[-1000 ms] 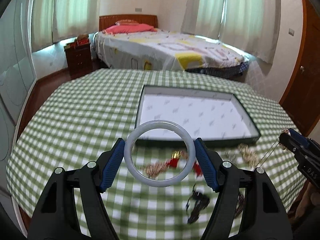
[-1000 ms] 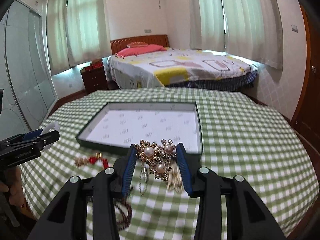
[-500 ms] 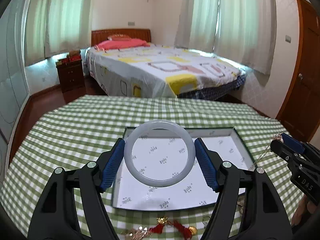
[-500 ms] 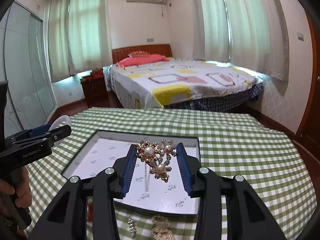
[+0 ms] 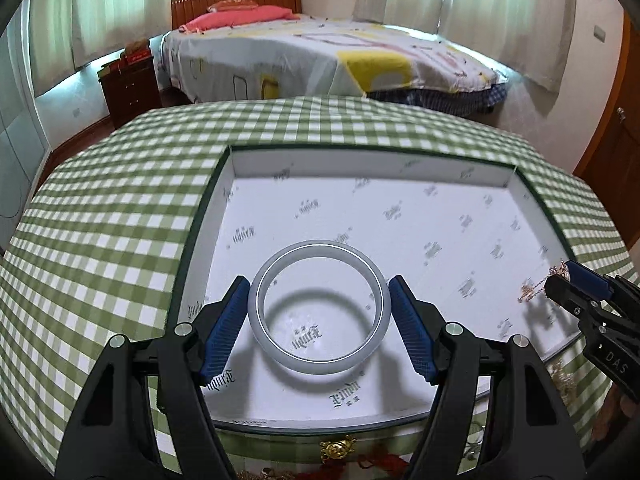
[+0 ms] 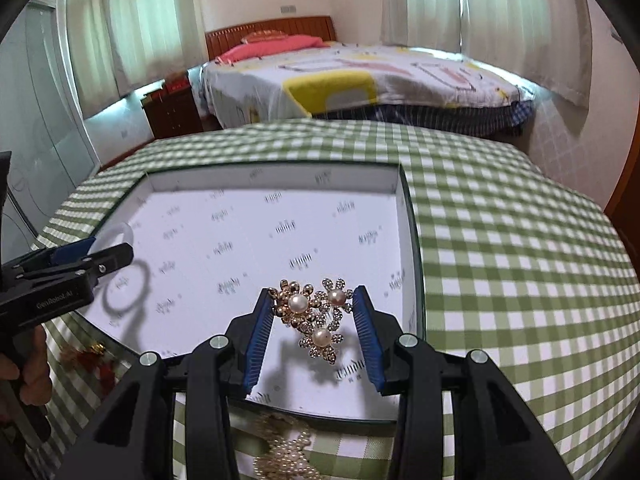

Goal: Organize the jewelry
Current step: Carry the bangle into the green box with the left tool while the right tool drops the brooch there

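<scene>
The left gripper (image 5: 319,307) has its blue ribbed pads clamped on the two sides of a pale, translucent white round bangle (image 5: 319,307), which stands between them above its own ring-shaped shadow; below the fingers lies the white paper lining, printed with small grey logos, of a shallow dark-rimmed rectangular tray (image 5: 372,164); the bangle hangs over the tray's near left part, clear of the floor as far as the shadow tells. The right gripper (image 6: 314,316) pinches a gold-toned cluster brooch of pearl-centred flowers (image 6: 310,314) between its blue pads, the lowest flower hanging beneath the fingers; under it is the near right corner of the same tray (image 6: 412,240), with the brooch's shadow on the lining. Toward the camera from the right fingers, outside the tray's near rim, a heap of small pearl beads (image 6: 286,450) lies on the green-and-white checked tablecloth (image 6: 500,240); left of it, a red-and-gold tasselled ornament (image 6: 86,354) rests on the cloth. A hand (image 6: 24,376) grips the left tool's handle; beyond the table stands a bed with a patterned white cover (image 6: 360,80).
</scene>
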Action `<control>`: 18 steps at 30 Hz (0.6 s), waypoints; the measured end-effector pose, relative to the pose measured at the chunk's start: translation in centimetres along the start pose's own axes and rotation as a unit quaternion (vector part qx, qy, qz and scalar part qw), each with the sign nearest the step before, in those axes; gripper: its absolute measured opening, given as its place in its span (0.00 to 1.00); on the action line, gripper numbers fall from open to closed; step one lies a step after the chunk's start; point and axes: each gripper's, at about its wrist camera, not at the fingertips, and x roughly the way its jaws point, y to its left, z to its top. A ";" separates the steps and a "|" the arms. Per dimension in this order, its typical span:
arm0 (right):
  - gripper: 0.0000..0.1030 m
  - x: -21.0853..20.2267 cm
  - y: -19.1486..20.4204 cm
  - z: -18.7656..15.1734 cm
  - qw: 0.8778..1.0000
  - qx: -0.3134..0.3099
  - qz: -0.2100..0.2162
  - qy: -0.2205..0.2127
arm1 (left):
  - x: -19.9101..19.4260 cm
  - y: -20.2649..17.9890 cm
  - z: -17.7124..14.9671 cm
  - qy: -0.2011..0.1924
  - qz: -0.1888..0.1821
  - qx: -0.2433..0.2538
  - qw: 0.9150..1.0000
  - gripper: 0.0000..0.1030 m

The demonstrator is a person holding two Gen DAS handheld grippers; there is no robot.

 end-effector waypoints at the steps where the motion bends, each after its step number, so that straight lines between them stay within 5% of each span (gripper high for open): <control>1: 0.40 0.2 -0.1 -0.2 1.000 0.002 0.001 0.005 | 0.3 0.1 -0.2 0.004 0.000 -0.001 1.000 0.67; 13: 0.41 1.4 -0.6 -0.5 1.000 -0.005 -0.008 0.019 | 1.6 0.3 -1.3 0.028 0.020 0.002 0.999 0.68; 18: 0.50 1.3 -0.5 -0.5 1.000 -0.001 0.007 0.012 | 1.7 0.1 -1.2 0.028 0.017 0.003 0.999 0.70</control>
